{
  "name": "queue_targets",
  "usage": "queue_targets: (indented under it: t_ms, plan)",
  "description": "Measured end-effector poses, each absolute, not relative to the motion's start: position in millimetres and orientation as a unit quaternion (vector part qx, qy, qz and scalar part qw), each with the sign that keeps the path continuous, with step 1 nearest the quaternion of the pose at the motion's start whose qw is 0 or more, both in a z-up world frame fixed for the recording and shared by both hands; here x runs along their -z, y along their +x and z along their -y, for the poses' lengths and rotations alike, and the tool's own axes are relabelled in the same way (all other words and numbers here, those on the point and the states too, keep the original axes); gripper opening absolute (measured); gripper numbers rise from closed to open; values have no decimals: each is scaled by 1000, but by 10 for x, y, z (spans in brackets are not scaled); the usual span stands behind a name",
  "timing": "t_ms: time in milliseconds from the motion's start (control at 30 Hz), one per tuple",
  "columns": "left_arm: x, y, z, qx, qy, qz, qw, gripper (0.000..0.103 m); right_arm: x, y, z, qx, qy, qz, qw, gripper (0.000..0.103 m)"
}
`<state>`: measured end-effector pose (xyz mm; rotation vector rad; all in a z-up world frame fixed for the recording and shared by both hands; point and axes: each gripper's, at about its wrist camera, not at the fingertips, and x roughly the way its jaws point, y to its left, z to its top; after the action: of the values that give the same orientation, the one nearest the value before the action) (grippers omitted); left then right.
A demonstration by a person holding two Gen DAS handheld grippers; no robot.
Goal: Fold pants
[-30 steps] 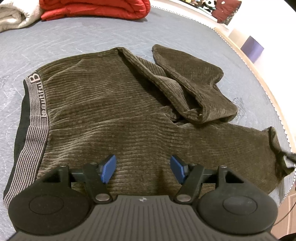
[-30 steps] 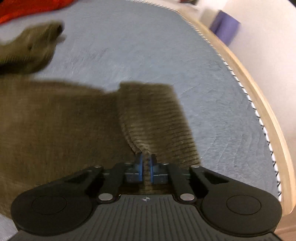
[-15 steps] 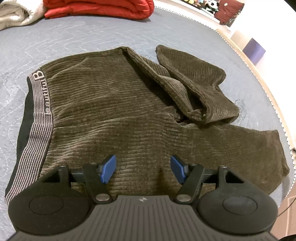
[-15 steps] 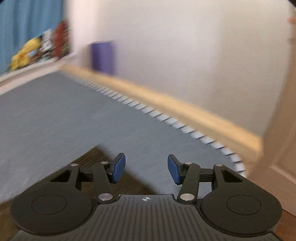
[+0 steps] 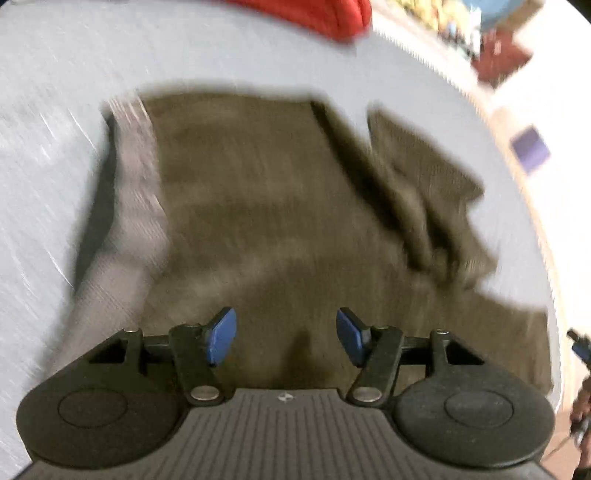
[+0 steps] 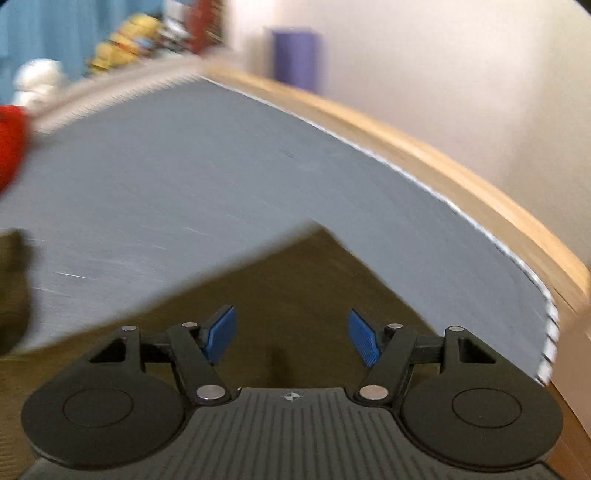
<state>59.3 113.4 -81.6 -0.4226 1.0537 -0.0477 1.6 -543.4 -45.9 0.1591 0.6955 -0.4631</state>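
Closest in, the left gripper [image 5: 286,338] hangs over the near edge of the pants [image 5: 266,221] with its blue pads [image 5: 221,336] spread wide and nothing between them. The right gripper [image 6: 291,338] is likewise spread, its pads [image 6: 364,341] apart over one corner of the brown cloth [image 6: 295,295], gripping nothing. Both views are smeared with motion, so fine detail is lost. From the left wrist view the pants lie mostly flat on the grey quilted bed cover [image 5: 55,147], the grey striped waistband [image 5: 136,184] running along the left side with a dark strip beside it. One leg stretches out to the right along the near edge, while the other leg [image 5: 424,192] is bunched and folded back on itself further off to the right. From the right wrist view the corner of cloth comes to a point on the grey cover [image 6: 221,177], and beyond it the cover runs to a wooden bed edge [image 6: 443,173]. Further away a red blanket [image 5: 314,14] lies at the far end of the bed, a purple box [image 6: 297,57] stands by the pale wall, and some blurred toys [image 6: 122,40] sit against a blue backdrop.
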Motion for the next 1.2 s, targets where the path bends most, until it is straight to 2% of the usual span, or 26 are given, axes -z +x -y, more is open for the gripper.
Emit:
queue_targets:
  t_ms: [133,333,567,800,967,1033,1200]
  plan:
    - [649,571,-1711,-39,-233,-463,854,68,229,36,4489,102,21,-290,951,71]
    - [1017,563,-2269,-95,-262,-497,822,70,251,-92,3048,-116,-76,-271,952,71]
    - [1301,594,-2389,-67,-312,-499,806,74,527,-348,1924,-299,-177,-306,887,71]
    - [1356,684,-2250,-36,-277,-494,824,74,758,-648,1342,-393,-222,-312,836,71]
    - [1330,669,-2206,-26,-244,-492,835,50,790,-829,994,-440,-250,-292,811,72]
    - [1301,638,-2234,-22,-246,-488,837,35,812,-898,850,-456,-265,-280,802,75]
    - [1268,610,-2270,-17,-256,-481,838,29,959,-1063,441,-484,-324,-256,771,75]
